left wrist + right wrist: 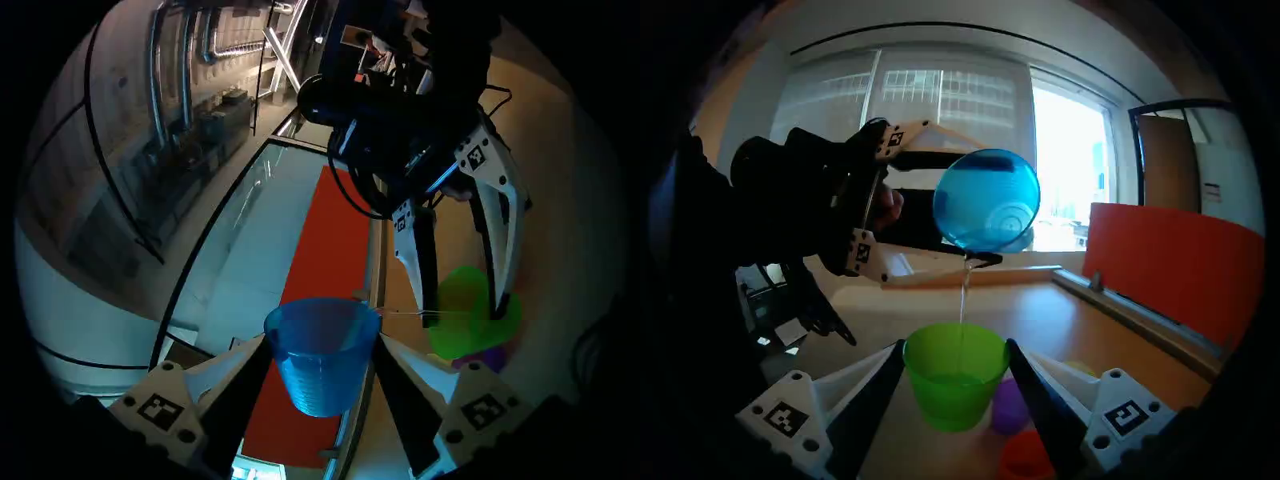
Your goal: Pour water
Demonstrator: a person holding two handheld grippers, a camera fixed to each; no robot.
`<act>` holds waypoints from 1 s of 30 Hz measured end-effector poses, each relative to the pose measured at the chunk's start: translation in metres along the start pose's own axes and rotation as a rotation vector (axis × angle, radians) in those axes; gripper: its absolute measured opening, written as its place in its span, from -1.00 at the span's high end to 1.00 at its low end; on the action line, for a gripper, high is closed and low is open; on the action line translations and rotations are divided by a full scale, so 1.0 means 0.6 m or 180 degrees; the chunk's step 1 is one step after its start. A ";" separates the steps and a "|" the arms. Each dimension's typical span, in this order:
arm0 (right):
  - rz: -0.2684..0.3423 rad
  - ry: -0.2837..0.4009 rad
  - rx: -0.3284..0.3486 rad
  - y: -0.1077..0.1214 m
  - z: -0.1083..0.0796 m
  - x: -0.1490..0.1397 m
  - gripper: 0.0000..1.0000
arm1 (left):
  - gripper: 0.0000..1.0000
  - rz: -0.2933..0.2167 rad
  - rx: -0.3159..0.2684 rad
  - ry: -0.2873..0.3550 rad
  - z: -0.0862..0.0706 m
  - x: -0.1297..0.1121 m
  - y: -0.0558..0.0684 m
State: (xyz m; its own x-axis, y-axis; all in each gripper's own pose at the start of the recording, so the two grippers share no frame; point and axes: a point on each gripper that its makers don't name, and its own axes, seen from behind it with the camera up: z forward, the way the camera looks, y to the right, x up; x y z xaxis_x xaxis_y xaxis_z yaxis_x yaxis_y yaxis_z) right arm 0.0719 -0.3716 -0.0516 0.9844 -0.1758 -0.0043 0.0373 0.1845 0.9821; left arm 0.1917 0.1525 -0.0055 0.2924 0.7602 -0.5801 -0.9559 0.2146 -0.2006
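Note:
My left gripper (322, 356) is shut on a clear blue cup (322, 354), tipped over so its mouth faces the green cup. A thin stream of water (963, 292) runs from the blue cup (986, 200) down into a green cup (955, 384). That green cup stands upright between the fingers of my right gripper (955, 376), which is shut on it, with some water in its bottom. The left gripper view has the green cup (468, 312) to the right, with the right gripper (468, 308) around it. The left gripper (984, 204) reaches in from the left in the right gripper view.
A wooden table (1056, 312) lies under the cups. A purple cup (1010, 404) and an orange one (1026, 456) sit beside the green cup. A red partition panel (1172, 268) stands along the table's right edge, and large windows (960, 96) are behind.

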 end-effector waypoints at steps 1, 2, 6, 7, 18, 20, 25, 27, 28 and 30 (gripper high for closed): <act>-0.0001 0.0000 -0.0001 0.000 0.000 0.000 -0.88 | -0.66 0.0002 -0.0001 -0.0003 0.000 -0.001 0.000; -0.0002 -0.0001 -0.0003 0.000 0.000 0.000 -0.88 | -0.66 0.0004 -0.0002 -0.0005 0.000 -0.002 0.000; -0.0005 0.0000 -0.0004 0.001 0.000 -0.002 -0.88 | -0.67 0.0026 0.0001 0.0000 0.000 -0.002 0.001; -0.0004 0.0000 -0.0004 0.001 0.000 -0.002 -0.88 | -0.67 0.0032 0.0000 -0.0001 0.000 -0.002 0.001; -0.0007 0.0009 -0.0008 0.002 0.001 -0.001 -0.88 | -0.66 0.0117 -0.0006 0.0012 -0.003 0.002 0.002; -0.0008 0.0011 -0.0009 0.001 0.001 -0.001 -0.88 | -0.66 0.0123 -0.0004 0.0017 -0.003 0.003 0.002; -0.0011 0.0018 -0.0016 0.002 0.000 0.002 -0.88 | -0.66 0.0173 -0.0007 0.0016 -0.004 0.003 0.002; -0.0013 0.0018 -0.0018 0.003 0.000 0.003 -0.88 | -0.67 0.0198 -0.0007 0.0015 -0.004 0.003 0.002; -0.0015 0.0018 -0.0018 0.003 0.000 0.004 -0.88 | -0.67 0.0209 -0.0008 0.0014 -0.004 0.003 0.003; -0.0017 0.0018 -0.0019 0.004 -0.001 0.004 -0.88 | -0.67 0.0230 -0.0009 0.0014 -0.004 0.004 0.003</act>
State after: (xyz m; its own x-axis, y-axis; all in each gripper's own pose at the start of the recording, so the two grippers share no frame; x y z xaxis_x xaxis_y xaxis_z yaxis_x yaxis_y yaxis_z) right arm 0.0746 -0.3710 -0.0495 0.9852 -0.1713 -0.0107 0.0435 0.1893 0.9810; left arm 0.1906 0.1533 -0.0089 0.2229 0.7710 -0.5966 -0.9744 0.1575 -0.1604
